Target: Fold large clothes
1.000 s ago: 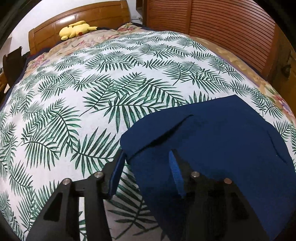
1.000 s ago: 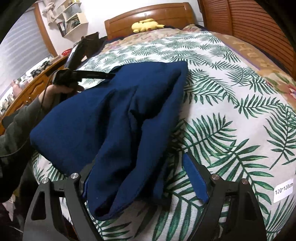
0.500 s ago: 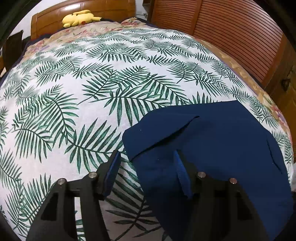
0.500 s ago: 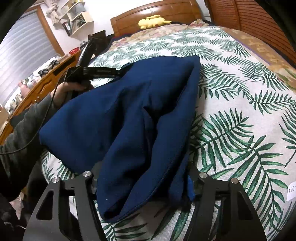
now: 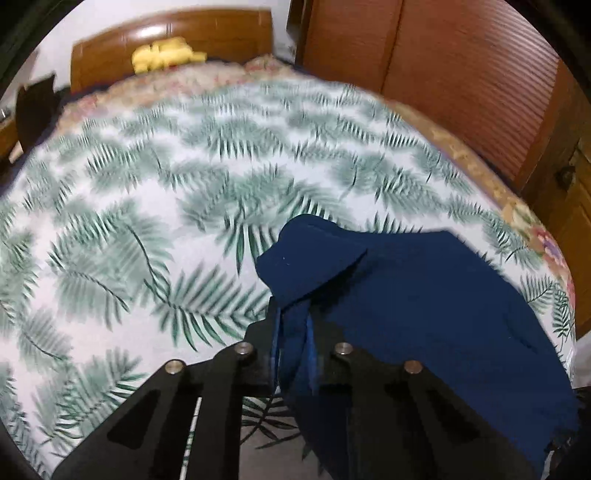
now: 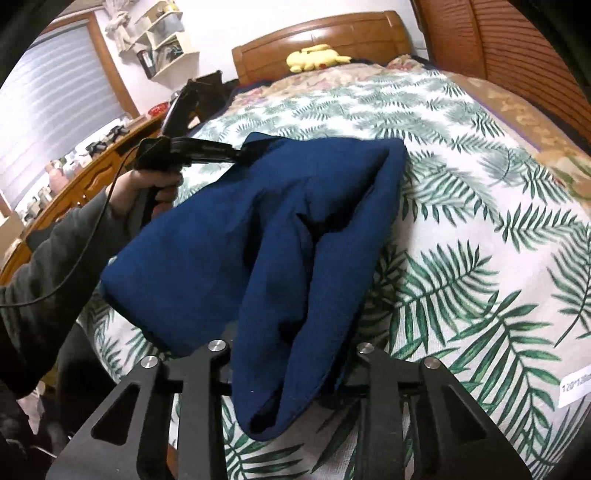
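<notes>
A dark blue garment (image 5: 424, 295) lies partly folded near the foot of a bed with a palm-leaf cover (image 5: 147, 221). My left gripper (image 5: 293, 343) is shut on a corner of the garment and lifts it off the cover. In the right wrist view the garment (image 6: 258, 236) hangs bunched between both grippers. My right gripper (image 6: 291, 354) is shut on its near edge, and cloth hides the fingertips. The left gripper (image 6: 236, 153) shows there at the garment's far corner, held by a hand.
A yellow plush toy (image 6: 314, 55) lies by the wooden headboard (image 6: 332, 33). Slatted wooden wardrobe doors (image 5: 461, 74) stand along the bed's right side. A wooden desk with clutter (image 6: 85, 173) stands on the left. A white label (image 6: 576, 384) sits on the cover.
Both grippers have closed on the garment, the left on a corner, the right on the near edge. The cloth has lifted and bunched between them.
</notes>
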`<state>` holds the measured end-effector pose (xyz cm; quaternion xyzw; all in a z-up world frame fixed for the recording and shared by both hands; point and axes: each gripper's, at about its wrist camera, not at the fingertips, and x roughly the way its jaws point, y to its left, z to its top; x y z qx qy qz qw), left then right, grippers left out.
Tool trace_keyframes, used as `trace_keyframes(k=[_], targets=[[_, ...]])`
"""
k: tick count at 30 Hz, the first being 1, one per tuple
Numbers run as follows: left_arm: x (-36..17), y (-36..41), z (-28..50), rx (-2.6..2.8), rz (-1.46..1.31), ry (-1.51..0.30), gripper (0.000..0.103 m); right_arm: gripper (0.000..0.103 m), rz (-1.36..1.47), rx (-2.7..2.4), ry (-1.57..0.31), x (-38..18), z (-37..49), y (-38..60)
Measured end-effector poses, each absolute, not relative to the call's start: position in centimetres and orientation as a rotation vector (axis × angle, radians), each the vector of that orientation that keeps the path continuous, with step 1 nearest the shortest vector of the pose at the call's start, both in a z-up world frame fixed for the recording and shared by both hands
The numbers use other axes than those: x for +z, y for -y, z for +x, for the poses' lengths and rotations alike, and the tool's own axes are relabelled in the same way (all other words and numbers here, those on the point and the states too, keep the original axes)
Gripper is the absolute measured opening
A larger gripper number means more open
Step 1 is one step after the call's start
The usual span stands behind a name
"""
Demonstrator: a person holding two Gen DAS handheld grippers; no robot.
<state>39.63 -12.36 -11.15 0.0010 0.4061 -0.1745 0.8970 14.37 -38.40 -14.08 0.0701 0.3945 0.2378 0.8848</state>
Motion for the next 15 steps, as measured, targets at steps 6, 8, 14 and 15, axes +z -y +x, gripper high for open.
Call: trace_keyframes(k=[6, 8, 14, 15], targets=[[-5.4, 14.4, 36.5, -0.351, 0.063, -0.711, 0.009, 0.025, 0.158, 0.528, -0.755, -12.3, 14.4, 39.1], [-3.9, 15.0, 35.8, -0.342, 0.079, -0.681, 0.009, 0.024, 0.157, 0.533, -0.730, -11.7, 14.3, 39.5], [-0.1, 18.3, 34.7, -0.330, 0.066, -0.617, 0.009, 0.022, 0.178, 0.489, -0.630, -9.0, 14.4, 43.9], [0.4, 19.3, 34.5, -0.334, 0.056, -0.606, 0.009, 0.022, 0.171, 0.473, -0.613, -8.4, 14.4, 45.0]])
